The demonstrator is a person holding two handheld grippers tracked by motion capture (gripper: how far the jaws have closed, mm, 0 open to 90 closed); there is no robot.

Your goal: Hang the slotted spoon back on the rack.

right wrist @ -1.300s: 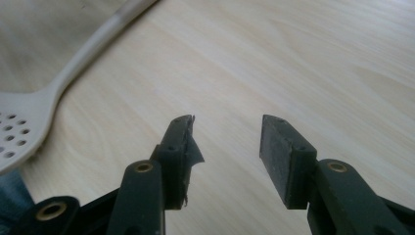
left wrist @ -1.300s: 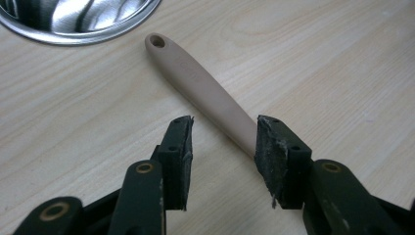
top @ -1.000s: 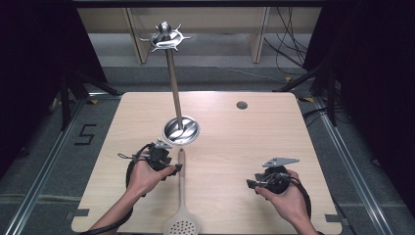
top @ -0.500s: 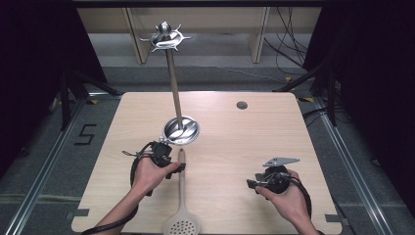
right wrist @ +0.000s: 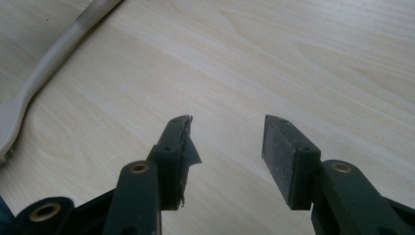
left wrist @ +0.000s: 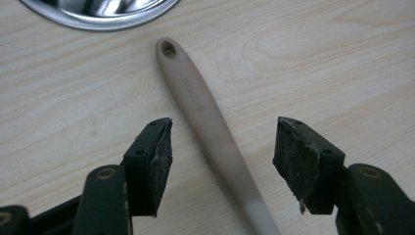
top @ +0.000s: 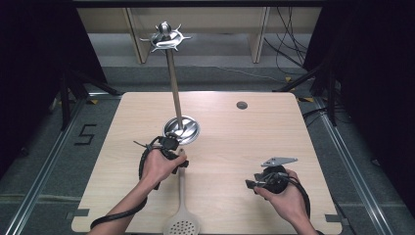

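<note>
A beige slotted spatula [top: 182,196] lies on the wooden table [top: 235,142], its perforated head at the near edge and its handle [left wrist: 205,117] pointing at the stand. My left gripper [top: 179,157] hovers over the handle's far end. In the left gripper view the left gripper [left wrist: 225,142] is open and straddles the handle; its jaws have just been closing a little, and the pads stand apart from the handle. My right gripper [top: 250,185] rests at the near right, and the right gripper [right wrist: 227,142] is open over bare wood.
A metal utensil stand [top: 173,83] rises from a round shiny base [top: 182,131] at mid-table, with hooks at its top [top: 165,38]. The base's rim [left wrist: 98,12] lies just beyond the handle's hole. A small dark grommet [top: 242,105] sits far right.
My left hand has shifted right and a little farther away, along the spatula handle toward the stand base. The right hand has stayed put.
</note>
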